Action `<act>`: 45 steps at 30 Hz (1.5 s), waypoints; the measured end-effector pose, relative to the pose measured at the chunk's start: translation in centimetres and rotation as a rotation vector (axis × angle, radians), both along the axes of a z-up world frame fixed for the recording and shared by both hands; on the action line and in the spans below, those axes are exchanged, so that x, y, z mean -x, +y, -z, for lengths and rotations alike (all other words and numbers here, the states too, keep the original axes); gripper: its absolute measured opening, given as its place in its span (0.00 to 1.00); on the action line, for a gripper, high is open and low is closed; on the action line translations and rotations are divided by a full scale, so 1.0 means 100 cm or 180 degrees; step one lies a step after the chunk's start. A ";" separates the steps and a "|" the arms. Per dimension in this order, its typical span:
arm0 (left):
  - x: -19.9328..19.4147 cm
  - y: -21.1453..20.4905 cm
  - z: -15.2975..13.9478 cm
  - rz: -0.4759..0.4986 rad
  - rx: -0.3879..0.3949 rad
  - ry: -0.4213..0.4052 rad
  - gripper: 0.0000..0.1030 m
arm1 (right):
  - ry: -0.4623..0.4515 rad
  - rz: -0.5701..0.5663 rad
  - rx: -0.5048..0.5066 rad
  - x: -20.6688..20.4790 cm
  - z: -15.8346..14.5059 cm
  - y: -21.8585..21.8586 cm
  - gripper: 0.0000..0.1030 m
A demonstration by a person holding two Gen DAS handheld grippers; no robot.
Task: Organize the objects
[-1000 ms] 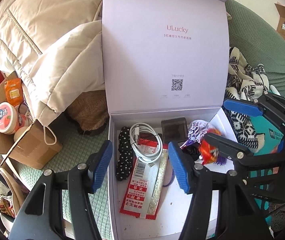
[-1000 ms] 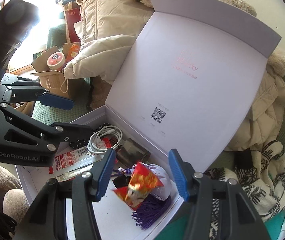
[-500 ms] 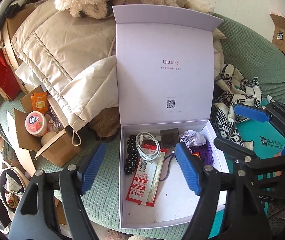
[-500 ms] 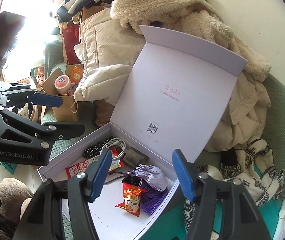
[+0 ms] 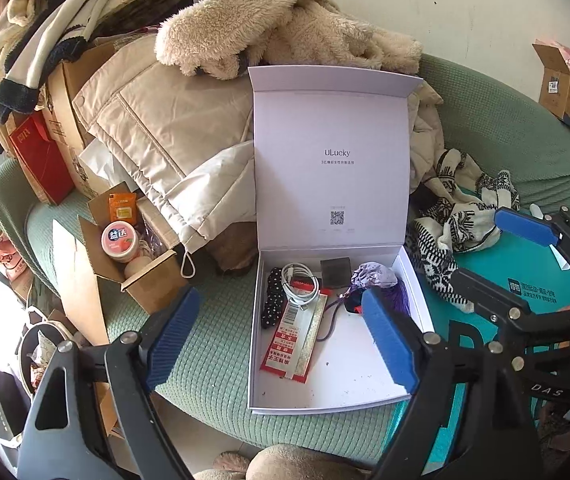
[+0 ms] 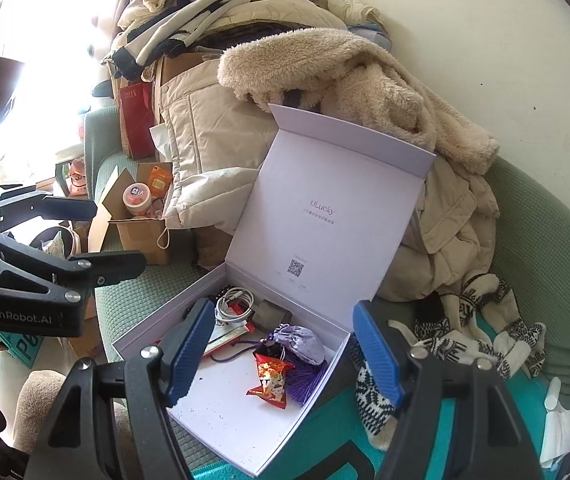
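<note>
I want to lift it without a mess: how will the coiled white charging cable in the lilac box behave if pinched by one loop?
The coiled white charging cable looks thin and loosely looped, so it would probably flop and uncoil. It seems light. It lies across the red printed packet, which it might drag along.

In the left wrist view, the left tool [image 5: 281, 344] hides the red snack packet [image 6: 271, 378] almost wholly with its right pad, and the small print under the logo on the white box [image 5: 333, 398] lid is too small to read. The right tool [image 6: 281, 354] covers part of the red-and-white packet [image 5: 291, 346] and the polka-dot pouch [image 5: 272, 298] in its own view. The dark square item [image 5: 336, 272] at the box's back wall is too indistinct to identify.
</note>
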State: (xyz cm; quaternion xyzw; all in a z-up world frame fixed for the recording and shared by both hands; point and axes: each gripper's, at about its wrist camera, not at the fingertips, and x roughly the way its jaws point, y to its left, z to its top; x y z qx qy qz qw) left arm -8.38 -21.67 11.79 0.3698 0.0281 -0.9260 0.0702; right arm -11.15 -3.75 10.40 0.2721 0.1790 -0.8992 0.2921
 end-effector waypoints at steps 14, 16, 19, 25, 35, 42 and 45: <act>-0.075 0.025 -0.017 -0.0134 0.0087 0.0100 0.86 | 0.0002 0.0193 0.0194 -0.056 -0.011 0.030 0.73; -0.084 0.028 -0.017 -0.0153 0.0087 0.0092 0.86 | -0.0016 0.0231 0.0224 -0.063 -0.010 0.033 0.73; -0.096 0.031 -0.014 -0.0198 0.0071 0.0054 0.86 | -0.0018 0.0247 0.0202 -0.073 -0.007 0.034 0.73; -0.115 0.036 -0.006 -0.0252 0.0055 -0.0023 0.86 | -0.0125 0.0232 0.0203 -0.087 0.003 0.036 0.73; -0.137 0.039 0.001 -0.0337 -0.0008 -0.0094 0.86 | -0.0224 0.0226 0.0202 -0.099 0.013 0.038 0.73; -0.140 0.038 0.005 -0.0377 -0.0057 -0.0163 0.86 | -0.0230 0.0217 0.0193 -0.103 0.014 0.039 0.73; -0.142 0.037 0.006 -0.0391 -0.0059 -0.0177 0.86 | -0.0234 0.0219 0.0192 -0.103 0.014 0.039 0.73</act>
